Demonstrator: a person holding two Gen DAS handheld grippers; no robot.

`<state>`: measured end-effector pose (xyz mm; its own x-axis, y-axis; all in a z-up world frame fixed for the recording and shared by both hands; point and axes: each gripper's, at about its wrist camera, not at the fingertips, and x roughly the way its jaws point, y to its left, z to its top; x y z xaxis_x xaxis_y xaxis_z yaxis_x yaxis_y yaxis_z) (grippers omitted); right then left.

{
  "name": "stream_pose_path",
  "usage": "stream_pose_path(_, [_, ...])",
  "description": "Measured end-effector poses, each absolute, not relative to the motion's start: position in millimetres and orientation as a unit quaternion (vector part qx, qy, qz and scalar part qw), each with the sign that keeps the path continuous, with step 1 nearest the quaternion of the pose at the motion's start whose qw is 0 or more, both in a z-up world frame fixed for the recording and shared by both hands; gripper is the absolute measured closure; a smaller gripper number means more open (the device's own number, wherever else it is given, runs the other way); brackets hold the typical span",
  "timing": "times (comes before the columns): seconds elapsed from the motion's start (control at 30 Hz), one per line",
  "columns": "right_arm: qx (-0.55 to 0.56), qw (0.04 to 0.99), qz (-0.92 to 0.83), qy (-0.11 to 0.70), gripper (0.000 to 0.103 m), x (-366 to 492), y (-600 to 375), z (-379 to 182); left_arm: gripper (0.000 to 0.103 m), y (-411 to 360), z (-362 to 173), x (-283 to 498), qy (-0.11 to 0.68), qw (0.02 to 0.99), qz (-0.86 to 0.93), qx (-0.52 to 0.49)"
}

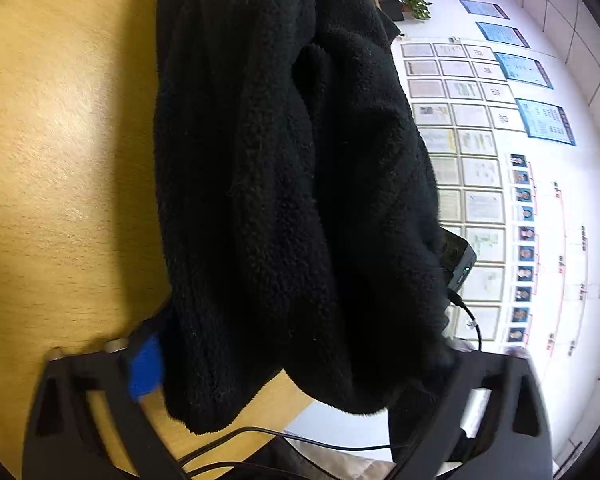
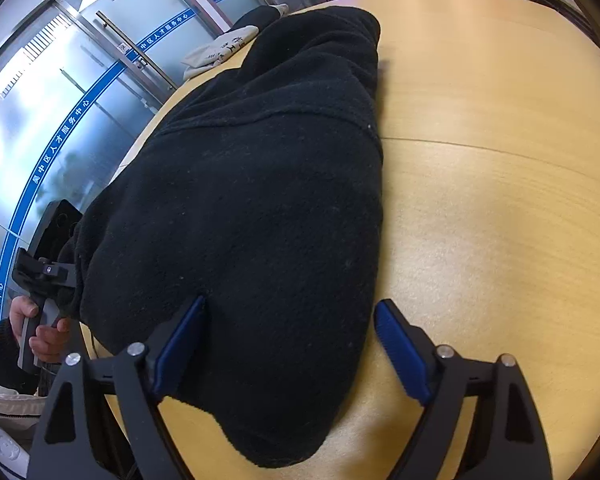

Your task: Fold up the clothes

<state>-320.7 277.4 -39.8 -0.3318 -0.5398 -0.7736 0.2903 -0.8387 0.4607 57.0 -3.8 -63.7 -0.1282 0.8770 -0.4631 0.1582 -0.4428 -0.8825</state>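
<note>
A black fleece garment [image 2: 252, 208] lies bunched on the round wooden table [image 2: 500, 200]. In the right wrist view my right gripper [image 2: 290, 354] is open, its blue-padded fingers [image 2: 400, 352] straddling the garment's near end. In the left wrist view the garment [image 1: 292, 200] fills the middle and drapes between my left gripper's fingers [image 1: 144, 368]; the right finger is hidden under cloth, so I cannot tell if the gripper [image 1: 300, 364] is closed. The left gripper also shows in the right wrist view [image 2: 48, 276], held by a hand at the table's left edge.
A folded white cloth [image 2: 220, 52] lies at the table's far edge. Glass doors with blue lettering [image 2: 60, 128] stand behind. In the left wrist view a wall of framed papers [image 1: 468, 140] and a potted plant [image 1: 414, 0] are beyond the table. A cable [image 1: 300, 440] runs near the left gripper.
</note>
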Motion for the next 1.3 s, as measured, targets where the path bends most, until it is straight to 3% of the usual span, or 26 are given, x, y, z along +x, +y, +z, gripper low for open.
stream_pose_path(0.1, [0.518, 0.246, -0.811, -0.117, 0.019, -312.1, 269.0, -37.8, 0.043, -6.9, -62.7, 64.0, -0.443, 0.306, 0.608, -0.583])
stream_pose_path(0.27, [0.528, 0.258, -0.802, -0.111, 0.017, -282.3, 239.3, -35.7, 0.055, -34.4, -51.5, 88.5, -0.433, 0.319, 0.616, -0.575])
stream_pose_path(0.57, [0.539, 0.314, -0.772, -0.124, 0.016, -229.9, 190.2, -25.6, 0.054, -80.2, -44.0, 140.5, -0.412, 0.329, 0.608, -0.593])
stream_pose_path(0.63, [0.529, 0.295, -0.784, -0.137, 0.016, -243.7, 207.5, -15.6, 0.05, -75.5, -54.7, 157.1, -0.412, 0.33, 0.606, -0.595])
stream_pose_path(0.73, [0.526, 0.266, -0.791, -0.165, 0.015, -281.7, 237.1, -6.7, 0.022, -64.7, -61.6, 166.1, -0.416, 0.33, 0.601, -0.598])
stream_pose_path(0.9, [0.559, 0.275, -0.751, -0.216, 0.013, -361.8, 233.1, -29.8, 0.0, -79.2, -50.1, 140.1, -0.433, 0.323, 0.587, -0.603])
stream_pose_path(1.1, [0.575, 0.31, -0.736, -0.176, 0.01, -394.7, 181.1, -43.6, 0.0, -49.2, -39.9, 139.7, -0.409, 0.307, 0.608, -0.607])
stream_pose_path(1.13, [0.572, 0.305, -0.743, -0.164, 0.012, -394.8, 175.7, -41.8, 0.003, -45.8, -39.1, 142.4, -0.406, 0.311, 0.611, -0.605])
stream_pose_path(1.17, [0.57, 0.298, -0.75, -0.152, 0.022, -391.2, 171.4, -41.6, 0.018, -42.4, -38.2, 145.2, -0.403, 0.314, 0.613, -0.602])
stream_pose_path(1.2, [0.569, 0.29, -0.757, -0.14, 0.036, -387.2, 167.1, -41.6, 0.025, -40.9, -36.4, 148.4, -0.402, 0.317, 0.617, -0.598])
stream_pose_path(1.23, [0.562, 0.284, -0.766, -0.131, 0.04, -382.5, 164.8, -37.8, 0.029, -40.8, -33.7, 152.1, -0.402, 0.319, 0.62, -0.593])
stream_pose_path(1.3, [0.548, 0.273, -0.783, -0.114, 0.062, -373.0, 160.8, -29.0, 0.038, -40.7, -28.5, 159.3, -0.402, 0.323, 0.627, -0.584])
